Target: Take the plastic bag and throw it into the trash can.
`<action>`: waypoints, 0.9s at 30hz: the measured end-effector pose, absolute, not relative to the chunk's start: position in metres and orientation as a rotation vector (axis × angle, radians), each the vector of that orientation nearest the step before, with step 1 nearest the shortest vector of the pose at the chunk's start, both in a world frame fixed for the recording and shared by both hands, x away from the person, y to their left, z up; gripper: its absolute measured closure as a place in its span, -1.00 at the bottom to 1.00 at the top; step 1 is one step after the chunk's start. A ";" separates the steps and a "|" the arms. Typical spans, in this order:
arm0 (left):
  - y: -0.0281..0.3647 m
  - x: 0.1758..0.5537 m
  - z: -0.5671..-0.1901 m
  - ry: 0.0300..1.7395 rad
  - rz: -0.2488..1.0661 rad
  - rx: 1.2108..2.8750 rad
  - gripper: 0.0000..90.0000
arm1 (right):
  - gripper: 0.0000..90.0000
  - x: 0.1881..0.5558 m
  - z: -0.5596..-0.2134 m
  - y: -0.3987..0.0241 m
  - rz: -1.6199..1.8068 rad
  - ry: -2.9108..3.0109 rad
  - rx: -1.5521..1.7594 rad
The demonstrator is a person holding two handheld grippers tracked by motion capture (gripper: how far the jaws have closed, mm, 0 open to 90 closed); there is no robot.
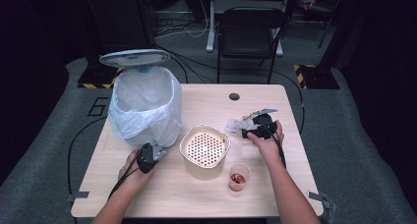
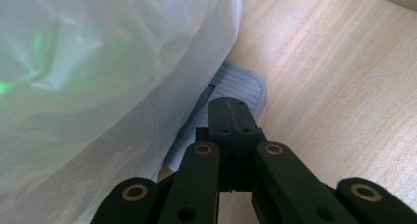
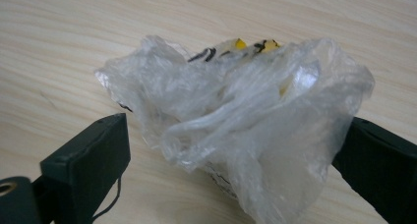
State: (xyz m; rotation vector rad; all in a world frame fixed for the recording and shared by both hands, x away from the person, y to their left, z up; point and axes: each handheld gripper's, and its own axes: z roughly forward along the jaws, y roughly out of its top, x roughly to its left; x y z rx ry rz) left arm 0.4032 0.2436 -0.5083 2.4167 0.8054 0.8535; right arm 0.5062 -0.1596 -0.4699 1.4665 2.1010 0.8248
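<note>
Your right gripper's (image 3: 236, 150) fingers (image 3: 86, 160) stand wide apart with the crumpled plastic wrapper (image 3: 241, 116) lying on the table (image 3: 74, 37) between them — the pads sit just beside its edges, and whether either one touches it can't be told. Yellow and black print shows at the wrapper's far side, beyond the fingertips. Your left gripper's (image 2: 231, 121) fingers are pressed together with nothing held, their tips over the grey pedal (image 2: 241, 84) of the bin (image 1: 145, 103) — its white liner (image 2: 98, 76) bulges just beside them.
</note>
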 end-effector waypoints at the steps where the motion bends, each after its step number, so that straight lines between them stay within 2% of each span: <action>1: 0.244 0.403 -0.508 0.806 0.854 2.417 1.00 | -0.97 0.507 -0.468 -0.159 0.831 2.099 1.474; 15: 0.243 0.403 -0.508 0.807 0.859 2.417 1.00 | -0.98 0.540 -0.469 -0.150 0.779 2.025 1.575; 22: 0.244 0.403 -0.508 0.802 0.847 2.422 1.00 | -0.66 0.554 -0.485 -0.148 0.743 1.990 1.614; 23: 0.244 0.403 -0.508 0.801 0.850 2.420 1.00 | -0.60 0.555 -0.488 -0.147 0.741 1.991 1.623; 24: 0.244 0.402 -0.508 0.808 0.848 2.418 1.00 | -0.44 0.557 -0.492 -0.149 0.738 2.005 1.605; 27: 0.245 0.402 -0.509 0.812 0.855 2.410 1.00 | -0.33 0.559 -0.496 -0.149 0.746 2.032 1.622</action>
